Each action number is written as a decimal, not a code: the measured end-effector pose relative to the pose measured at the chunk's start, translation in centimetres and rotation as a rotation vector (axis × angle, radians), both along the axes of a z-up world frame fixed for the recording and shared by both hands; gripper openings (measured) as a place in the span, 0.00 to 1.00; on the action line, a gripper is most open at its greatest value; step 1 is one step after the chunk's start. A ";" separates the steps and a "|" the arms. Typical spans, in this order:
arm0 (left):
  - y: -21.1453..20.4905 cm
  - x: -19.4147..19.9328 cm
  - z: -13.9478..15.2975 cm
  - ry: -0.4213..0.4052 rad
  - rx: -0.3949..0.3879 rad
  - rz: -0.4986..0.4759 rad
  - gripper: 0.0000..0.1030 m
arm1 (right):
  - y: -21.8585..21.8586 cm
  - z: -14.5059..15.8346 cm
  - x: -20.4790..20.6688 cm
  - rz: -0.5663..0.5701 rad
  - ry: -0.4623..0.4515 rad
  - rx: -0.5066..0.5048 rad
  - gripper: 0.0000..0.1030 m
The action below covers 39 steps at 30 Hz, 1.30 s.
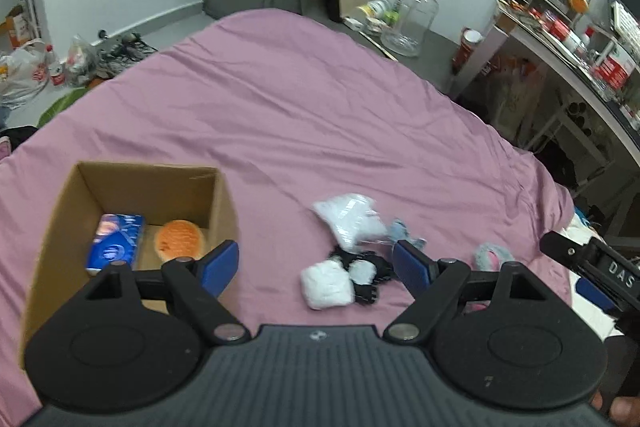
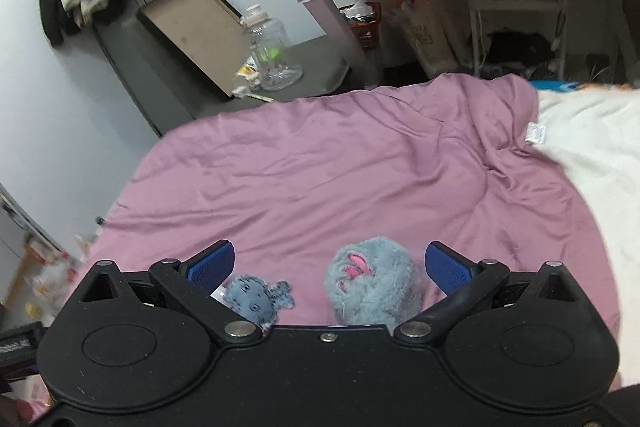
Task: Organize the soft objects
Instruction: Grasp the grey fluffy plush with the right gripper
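Observation:
An open cardboard box [image 1: 224, 203] sits on the pink bedsheet [image 1: 304, 115] at the left. Inside lie a blue tissue pack [image 1: 116, 243] and an orange plush [image 1: 178, 239]. My left gripper [image 1: 316, 267] is open above a black and white plush [image 1: 340, 279], with a white plastic-wrapped item [image 1: 352, 223] and a small blue plush [image 1: 404, 233] beyond. My right gripper [image 2: 328, 267] is open, with a grey fluffy plush with pink marks [image 2: 372, 283] between its fingers and the small blue plush [image 2: 256, 297] by its left finger [image 2: 212, 267]. The right gripper shows at the left wrist view's right edge [image 1: 592, 271].
A clear plastic jar [image 1: 412, 19] and a cardboard board stand on the floor past the bed. A cluttered desk [image 1: 568, 39] runs along the right. Bags and clutter [image 1: 48, 67] lie on the floor at left. A white blanket [image 2: 592, 155] covers the bed's right side.

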<state>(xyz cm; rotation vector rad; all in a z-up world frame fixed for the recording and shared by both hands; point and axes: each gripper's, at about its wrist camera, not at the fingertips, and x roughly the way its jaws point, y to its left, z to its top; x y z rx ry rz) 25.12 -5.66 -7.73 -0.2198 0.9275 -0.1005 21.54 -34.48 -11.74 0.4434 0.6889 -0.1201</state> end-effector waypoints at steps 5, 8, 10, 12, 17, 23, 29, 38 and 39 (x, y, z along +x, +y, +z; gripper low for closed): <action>-3.1 0.6 0.0 0.008 0.025 -0.036 0.81 | -1.8 -1.0 0.4 0.017 0.006 0.054 1.00; -4.9 1.1 -0.1 0.007 0.032 -0.055 0.81 | -3.1 -1.8 0.9 -0.005 0.035 0.101 0.99; -6.0 1.4 -0.2 0.007 0.042 -0.058 0.81 | -4.2 -2.5 1.2 -0.025 0.067 0.145 0.99; -7.1 1.8 -0.5 0.012 0.038 -0.057 0.81 | -5.0 -3.4 1.6 -0.045 0.104 0.178 0.97; -9.6 2.7 -1.6 0.016 0.037 -0.057 0.80 | -7.0 -5.9 2.1 -0.085 0.173 0.287 0.79; -12.1 4.1 -3.4 0.063 -0.005 -0.054 0.78 | -8.0 -7.8 2.8 -0.093 0.231 0.381 0.74; -14.4 4.8 -5.1 0.082 -0.030 -0.067 0.73 | -9.3 -9.5 3.0 -0.128 0.269 0.467 0.58; -16.5 6.0 -8.1 0.171 -0.111 -0.078 0.49 | -9.8 -11.2 3.6 -0.119 0.301 0.574 0.49; -16.6 6.0 -8.4 0.178 -0.121 -0.080 0.49 | -9.9 -11.3 3.7 -0.116 0.301 0.580 0.48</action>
